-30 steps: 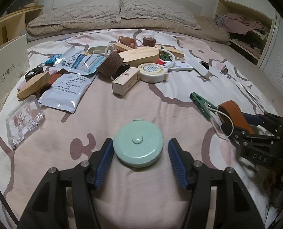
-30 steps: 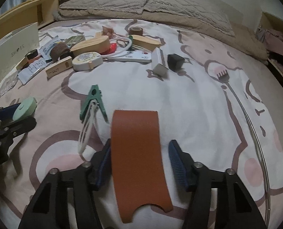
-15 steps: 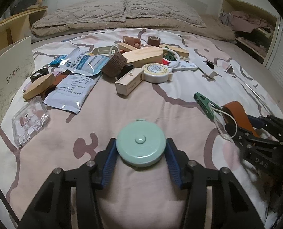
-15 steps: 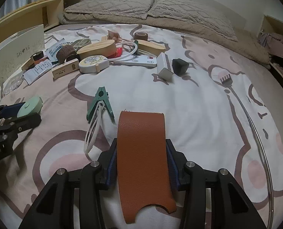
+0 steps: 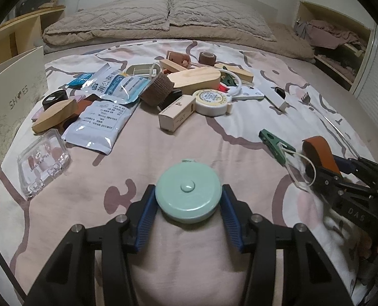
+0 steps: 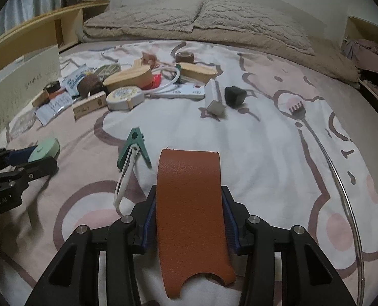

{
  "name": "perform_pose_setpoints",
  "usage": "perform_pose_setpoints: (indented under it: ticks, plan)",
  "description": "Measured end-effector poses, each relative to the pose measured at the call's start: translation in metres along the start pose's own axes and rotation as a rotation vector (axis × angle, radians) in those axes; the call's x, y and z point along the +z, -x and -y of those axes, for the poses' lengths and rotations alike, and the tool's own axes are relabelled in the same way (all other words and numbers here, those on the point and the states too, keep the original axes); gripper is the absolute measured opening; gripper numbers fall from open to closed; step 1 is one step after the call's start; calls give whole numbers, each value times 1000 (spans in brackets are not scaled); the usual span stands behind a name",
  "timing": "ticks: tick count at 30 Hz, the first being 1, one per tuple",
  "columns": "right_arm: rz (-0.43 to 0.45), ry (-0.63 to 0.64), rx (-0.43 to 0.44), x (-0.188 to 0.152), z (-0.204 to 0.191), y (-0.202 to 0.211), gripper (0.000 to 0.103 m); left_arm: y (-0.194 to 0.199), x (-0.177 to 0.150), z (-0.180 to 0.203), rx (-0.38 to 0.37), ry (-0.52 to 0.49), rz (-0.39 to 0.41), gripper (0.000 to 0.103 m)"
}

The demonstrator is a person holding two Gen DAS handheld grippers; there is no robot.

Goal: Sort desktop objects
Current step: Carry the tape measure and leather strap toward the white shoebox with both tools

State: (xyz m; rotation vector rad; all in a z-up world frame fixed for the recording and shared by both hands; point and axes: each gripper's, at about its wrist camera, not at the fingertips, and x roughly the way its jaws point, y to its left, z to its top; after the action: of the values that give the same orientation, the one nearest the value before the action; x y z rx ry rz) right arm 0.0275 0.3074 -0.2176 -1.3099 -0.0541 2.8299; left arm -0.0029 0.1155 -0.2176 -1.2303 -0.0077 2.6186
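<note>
Left hand-held gripper: my blue pads were closed against both sides of the mint-green tape measure, which sat flat between them, low over the bed.
Right hand-held gripper: closed narrow on the brown leather strip; I held it by its two long edges.
Strip axis: its long axis ran straight forward along my fingers, the notched end toward the camera, the square end projecting past the fingertips.
Position of held items: both lay at the near edge of the bed, the tape measure to the left of the strip, well apart.
Remaining pile: the white tape measure, the small carton and the foil sachets lay ahead of my left gripper, nearer to it than to the right.
Green clip: just ahead and left of the strip, between my two grippers.
Judgement: both grasps looked secure; each item awaited carrying to its group. No sorting destination was evident.
</note>
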Motion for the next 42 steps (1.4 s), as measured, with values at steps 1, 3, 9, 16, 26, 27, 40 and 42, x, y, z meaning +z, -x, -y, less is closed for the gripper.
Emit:
perform_pose_setpoints:
  ticks: [1, 3, 9, 16, 26, 27, 40, 42]
  plan:
    - [2, -5, 1, 1, 1, 1, 46, 2, 1, -1, 3, 0, 6, 50]
    - [1, -14, 9, 3, 4, 3, 46, 4, 4, -4, 10, 1, 13, 50]
    - [13, -42, 1, 14, 12, 11, 46, 13, 18, -12, 26, -4, 38, 50]
    - [49, -29, -10, 36, 16, 26, 46, 21, 41, -23, 47, 2, 72, 50]
    - [102, 32, -9, 76, 7, 49, 46, 43, 82, -30, 45, 3, 129, 50]
    - [106, 36, -8, 78, 6, 51, 46, 46, 86, -30, 45, 2, 136, 50]
    - [184, 68, 62, 128, -22, 102, 46, 105, 130, -43, 64, 25, 203, 50]
    - [198, 84, 62, 135, -30, 111, 46, 116, 136, -46, 62, 41, 212, 50]
